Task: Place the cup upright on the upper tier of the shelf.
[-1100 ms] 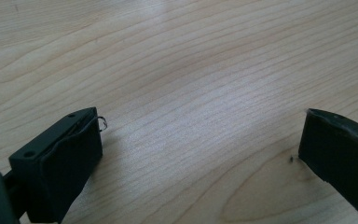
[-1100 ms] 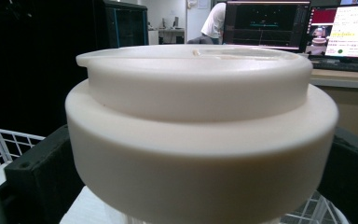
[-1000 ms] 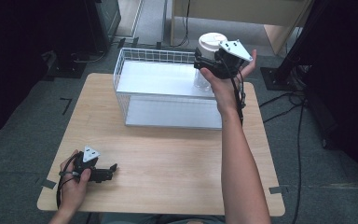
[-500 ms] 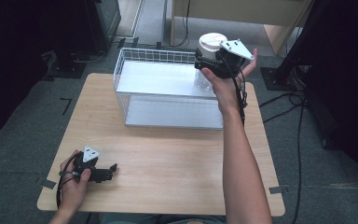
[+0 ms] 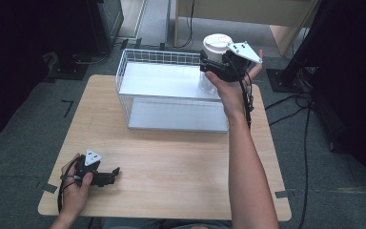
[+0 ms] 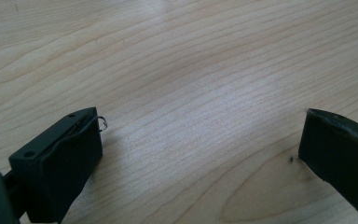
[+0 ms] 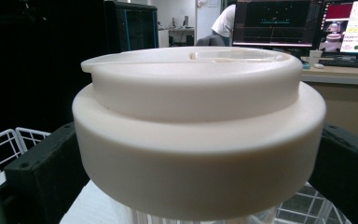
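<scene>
A clear jar with a thick white lid (image 5: pixel 218 44) hangs over the back right corner of a white wire basket (image 5: pixel 158 57). My right gripper (image 5: pixel 209 62) is shut on it just under the lid. In the right gripper view the lid (image 7: pixel 196 130) is very close, with a black jaw pressed against each side. My left gripper (image 5: pixel 112 174) rests on the wooden table (image 5: pixel 171 162) near the front left corner. Its jaws stand open in the left gripper view (image 6: pixel 200 140), with only bare wood between them.
The basket stands at the back middle of the table, with a white sheet lining its floor (image 5: pixel 167 81). Cables (image 5: pixel 295 105) trail across the floor to the right. Monitors on a desk (image 7: pixel 307 28) show behind the jar.
</scene>
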